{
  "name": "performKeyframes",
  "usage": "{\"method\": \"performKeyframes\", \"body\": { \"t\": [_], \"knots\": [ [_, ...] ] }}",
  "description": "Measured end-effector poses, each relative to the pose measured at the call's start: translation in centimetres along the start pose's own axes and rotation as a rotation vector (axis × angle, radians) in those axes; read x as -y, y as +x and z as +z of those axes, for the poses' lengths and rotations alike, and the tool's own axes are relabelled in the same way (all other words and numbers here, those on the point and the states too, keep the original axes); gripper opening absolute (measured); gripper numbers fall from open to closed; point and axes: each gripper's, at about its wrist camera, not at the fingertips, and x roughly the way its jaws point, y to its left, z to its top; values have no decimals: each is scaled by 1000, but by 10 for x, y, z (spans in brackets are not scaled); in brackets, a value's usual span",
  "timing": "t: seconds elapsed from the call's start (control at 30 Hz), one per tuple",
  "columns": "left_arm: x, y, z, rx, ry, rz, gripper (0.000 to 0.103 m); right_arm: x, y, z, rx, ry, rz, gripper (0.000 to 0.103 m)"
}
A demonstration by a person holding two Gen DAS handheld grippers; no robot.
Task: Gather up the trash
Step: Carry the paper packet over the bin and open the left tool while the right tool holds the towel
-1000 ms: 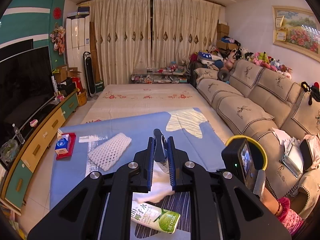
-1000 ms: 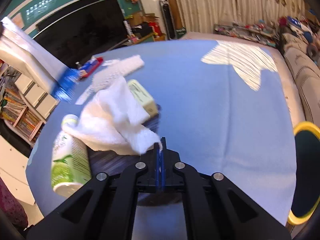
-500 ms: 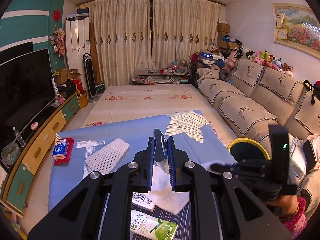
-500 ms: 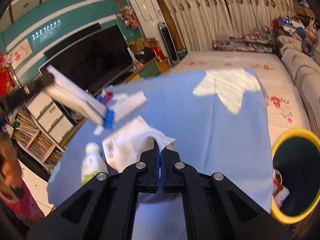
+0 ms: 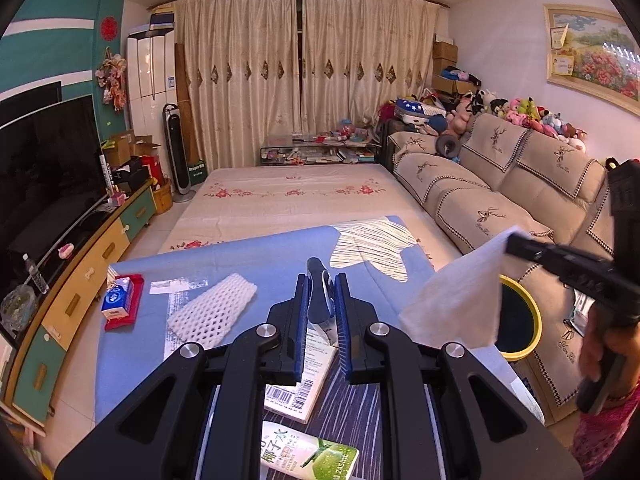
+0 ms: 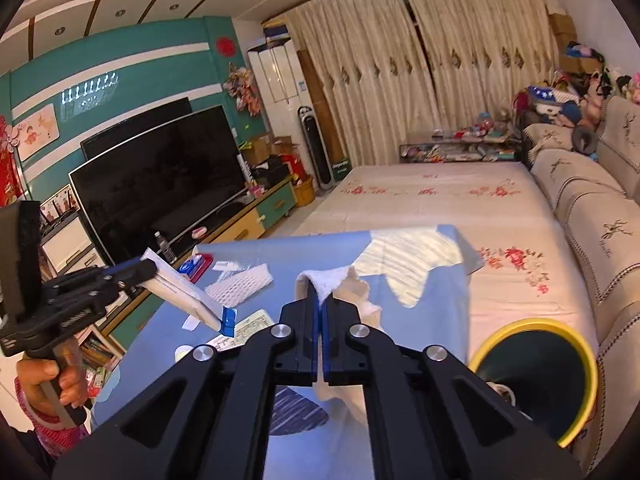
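My right gripper [image 6: 321, 296] is shut on a white paper towel [image 6: 344, 280] and holds it in the air; in the left wrist view the towel [image 5: 460, 300] hangs beside the yellow-rimmed trash bin [image 5: 520, 320]. My left gripper [image 5: 321, 296] is shut on a white and blue tube [image 5: 318, 288]; it shows in the right wrist view [image 6: 188, 296]. On the blue table lie a white foam net [image 5: 212, 312], a flat box with a barcode [image 5: 300, 384] and a green drink carton [image 5: 308, 456].
A red tray with a small blue carton [image 5: 120, 304] sits at the table's far left. The bin [image 6: 540, 376] stands on the floor between table and sofa [image 5: 500, 200]. A TV cabinet [image 5: 80, 280] runs along the left. A covered bed lies beyond.
My right gripper lifted the paper towel off the table and carried it right, up to the bin. The box under the towel is now uncovered. My left gripper rose slightly with the tube.
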Motion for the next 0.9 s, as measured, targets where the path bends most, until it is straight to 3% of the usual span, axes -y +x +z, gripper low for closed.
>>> {"method": "performKeyframes", "body": {
  "t": [0.17,0.37,0.63,0.9],
  "knots": [
    [22,14,10,-11,29,-54,14,20,-53,-2,66,3,-71,1],
    [78,45,24,-37,80,-146,14,64,-92,-19,85,60,-187,1],
    [176,108,31,-103,134,-224,14,135,-103,-42,66,150,-291,1],
    [267,169,22,-173,166,-253,14,187,-96,-55,30,198,-355,1]
  ]
}}
